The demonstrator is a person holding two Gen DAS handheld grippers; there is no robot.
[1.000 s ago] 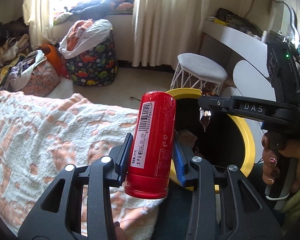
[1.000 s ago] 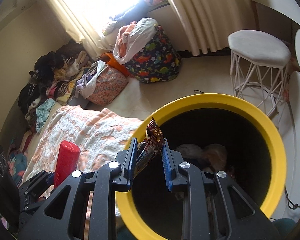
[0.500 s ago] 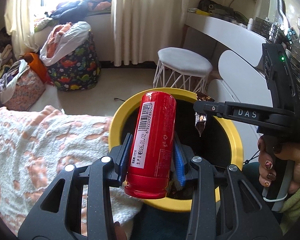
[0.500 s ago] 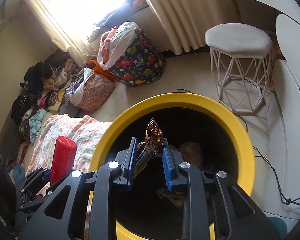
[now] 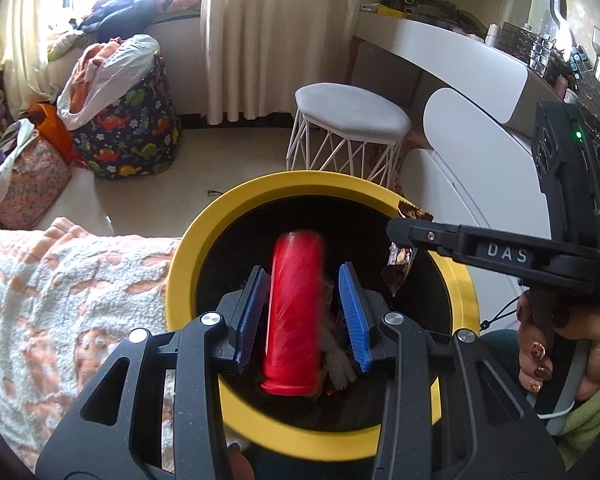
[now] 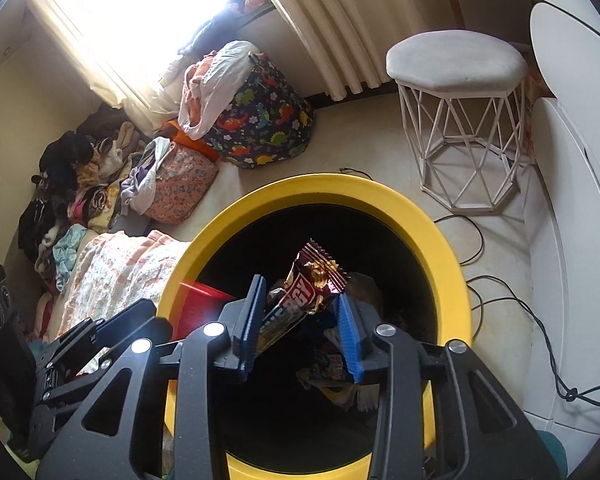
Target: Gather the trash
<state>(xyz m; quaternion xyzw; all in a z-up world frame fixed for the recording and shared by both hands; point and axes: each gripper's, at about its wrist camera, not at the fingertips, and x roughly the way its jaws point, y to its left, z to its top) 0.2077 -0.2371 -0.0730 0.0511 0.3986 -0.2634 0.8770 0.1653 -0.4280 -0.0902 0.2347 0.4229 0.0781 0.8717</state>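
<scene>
A black bin with a yellow rim (image 5: 204,240) fills the middle of both views, with trash lying at its bottom. My left gripper (image 5: 302,280) hovers over the bin mouth. The red can (image 5: 294,312) is blurred between its blue pads with gaps on both sides, so no pad presses it. In the right wrist view the can (image 6: 196,304) is a red smear inside the rim (image 6: 440,248). My right gripper (image 6: 300,292) is also above the bin and its jaws are opening. The brown snack wrapper (image 6: 312,280) leans loose between them, and also shows under that gripper (image 5: 398,232).
A white wire stool (image 5: 348,112) stands just beyond the bin. A white curved desk (image 5: 480,64) runs along the right. A peach and white blanket (image 5: 60,280) lies at the left. Fabric bags (image 5: 132,136) sit by the curtain. Cables (image 6: 500,280) trail on the floor. A person's hand (image 5: 540,344) grips the right handle.
Both grippers shifted over the bin mouth. The right jaws have spread and the wrapper has come loose. The can has left the left pads and sunk lower, blurred.
</scene>
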